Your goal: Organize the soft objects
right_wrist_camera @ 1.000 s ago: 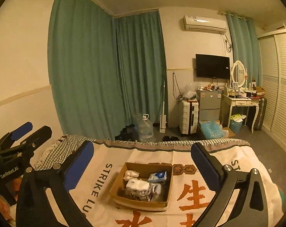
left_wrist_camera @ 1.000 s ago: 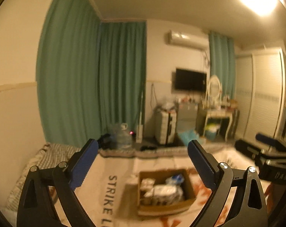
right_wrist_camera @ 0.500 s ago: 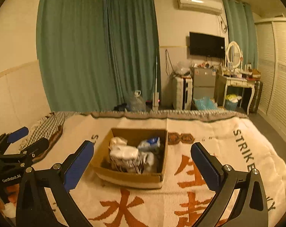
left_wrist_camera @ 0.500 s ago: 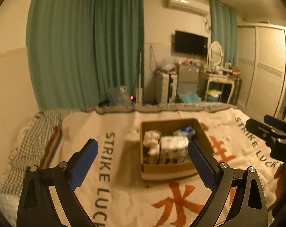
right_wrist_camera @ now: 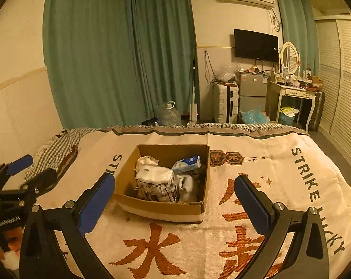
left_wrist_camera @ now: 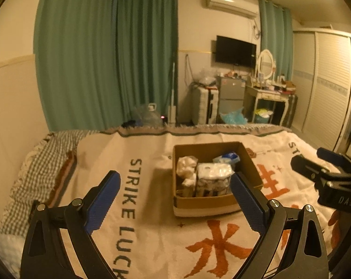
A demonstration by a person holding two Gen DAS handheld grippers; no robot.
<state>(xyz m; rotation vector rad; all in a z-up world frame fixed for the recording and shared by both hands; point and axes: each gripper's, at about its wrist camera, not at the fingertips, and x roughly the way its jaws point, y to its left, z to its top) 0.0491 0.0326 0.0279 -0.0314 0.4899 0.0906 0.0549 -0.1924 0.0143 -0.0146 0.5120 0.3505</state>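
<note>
Both claws, left gripper (left_wrist_camera: 175, 187) and right gripper (right_wrist_camera: 174, 189), hang spread wide with nothing in them above the blanket (right_wrist_camera: 280, 176). Just ahead sits one cardboard box (right_wrist_camera: 166, 205) holding one big white wrapped pack (right_wrist_camera: 155, 182), one blue-and-white pouch (right_wrist_camera: 187, 162), plus a couple crumpled white bits I can't count.

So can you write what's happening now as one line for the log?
left tongs: open, empty | right tongs: open, empty | cardboard box: on blanket, holds soft packs | stage: nothing grasped

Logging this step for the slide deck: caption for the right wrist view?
Open right gripper hovers before a cardboard box of soft packs on the bed blanket.
</note>
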